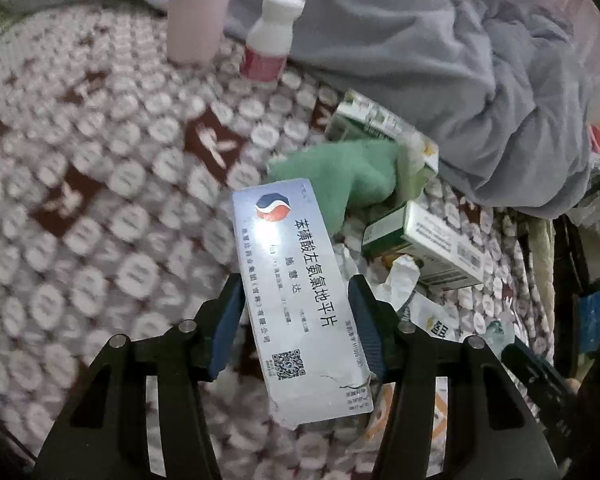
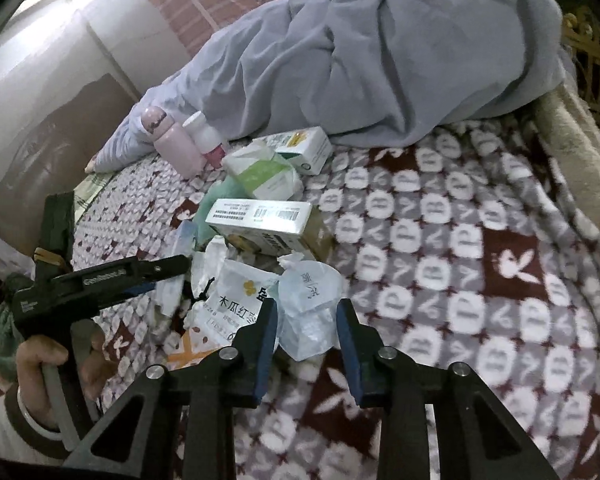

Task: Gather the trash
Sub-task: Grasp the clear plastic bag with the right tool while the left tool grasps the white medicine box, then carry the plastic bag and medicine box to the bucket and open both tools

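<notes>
Blue-padded left gripper [image 1: 296,320] clamped on a pale pill box [image 1: 296,296], lifted clear of the blanket [image 1: 80,200]. Right gripper [image 2: 306,340] narrowed around a clear wrapper [image 2: 308,312], pads close on both sides; firm contact hard to tell. Remaining trash heaped just ahead: green boxes [image 2: 264,224], torn packet [image 2: 236,304], green cloth [image 1: 340,176]. Likely risks: thin film crumpling out of the right pads and dropping back; box pivoting in a two-point grip and slipping; snagging the packet touching the wrapper; knocking the bottles [image 1: 268,36] standing beyond the heap.
</notes>
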Action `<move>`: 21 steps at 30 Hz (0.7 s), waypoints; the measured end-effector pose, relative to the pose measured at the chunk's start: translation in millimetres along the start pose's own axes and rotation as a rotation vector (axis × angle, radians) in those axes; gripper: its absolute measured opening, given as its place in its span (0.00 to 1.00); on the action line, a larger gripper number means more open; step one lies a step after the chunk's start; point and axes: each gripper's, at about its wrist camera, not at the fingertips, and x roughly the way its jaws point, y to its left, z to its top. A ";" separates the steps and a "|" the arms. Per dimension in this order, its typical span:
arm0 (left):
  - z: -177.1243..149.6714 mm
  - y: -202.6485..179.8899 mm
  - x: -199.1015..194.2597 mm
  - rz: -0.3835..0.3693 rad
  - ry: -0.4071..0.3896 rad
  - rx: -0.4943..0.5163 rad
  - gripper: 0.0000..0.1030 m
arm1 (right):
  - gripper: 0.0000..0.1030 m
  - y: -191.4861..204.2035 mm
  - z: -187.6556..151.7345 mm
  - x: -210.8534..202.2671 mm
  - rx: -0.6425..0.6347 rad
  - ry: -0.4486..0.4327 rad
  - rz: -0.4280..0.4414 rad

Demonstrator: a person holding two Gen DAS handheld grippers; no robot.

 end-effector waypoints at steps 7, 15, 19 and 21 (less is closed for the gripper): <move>-10.8 -38.9 -25.5 -0.006 -0.020 0.139 0.49 | 0.28 -5.3 -6.6 -24.2 0.006 -0.022 -0.025; -33.1 -94.2 -27.5 -0.046 -0.011 0.253 0.49 | 0.28 -13.4 -16.8 -47.7 0.012 -0.043 -0.062; -44.1 -117.6 -27.5 -0.044 -0.021 0.310 0.49 | 0.28 -19.0 -18.6 -60.0 0.016 -0.061 -0.085; -49.3 -128.7 -26.7 -0.049 -0.018 0.335 0.49 | 0.28 -22.3 -19.3 -66.8 0.020 -0.071 -0.094</move>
